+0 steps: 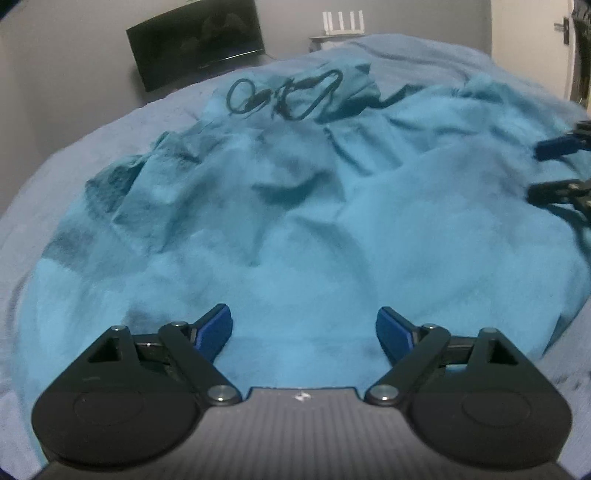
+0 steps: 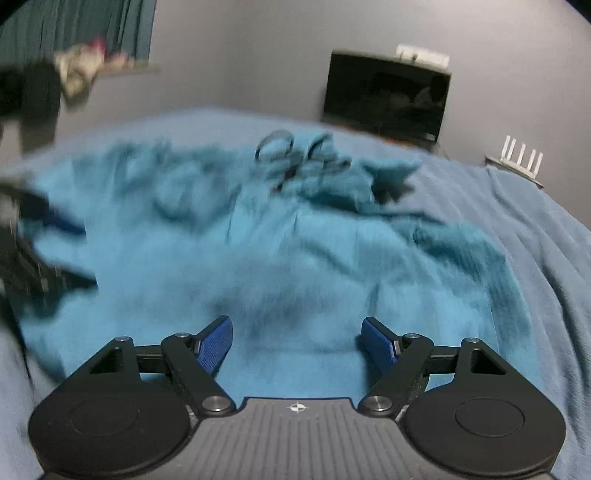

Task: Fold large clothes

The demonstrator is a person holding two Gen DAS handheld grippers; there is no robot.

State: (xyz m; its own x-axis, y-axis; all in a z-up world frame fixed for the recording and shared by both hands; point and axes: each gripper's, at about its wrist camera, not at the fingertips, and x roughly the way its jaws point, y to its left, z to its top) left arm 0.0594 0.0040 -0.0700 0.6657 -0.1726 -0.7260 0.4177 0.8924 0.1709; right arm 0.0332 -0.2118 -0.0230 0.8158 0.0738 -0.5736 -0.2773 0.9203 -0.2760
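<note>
A large teal garment [image 1: 295,206] lies crumpled on a bed, with a black drawstring [image 1: 288,96] looped at its far edge. It also shows, blurred, in the right wrist view [image 2: 295,258]. My left gripper [image 1: 303,328] is open and empty, hovering just above the near part of the cloth. My right gripper [image 2: 296,338] is open and empty above the cloth too. The right gripper's open fingers [image 1: 554,147] show at the right edge of the left wrist view. The left gripper [image 2: 55,251] shows blurred at the left edge of the right wrist view.
The bed has a grey-blue cover [image 1: 92,140] around the garment. A dark screen [image 1: 195,40] stands against the far wall, next to a white router [image 1: 343,22]. A shelf with clutter [image 2: 85,66] and a door [image 1: 565,33] are further off.
</note>
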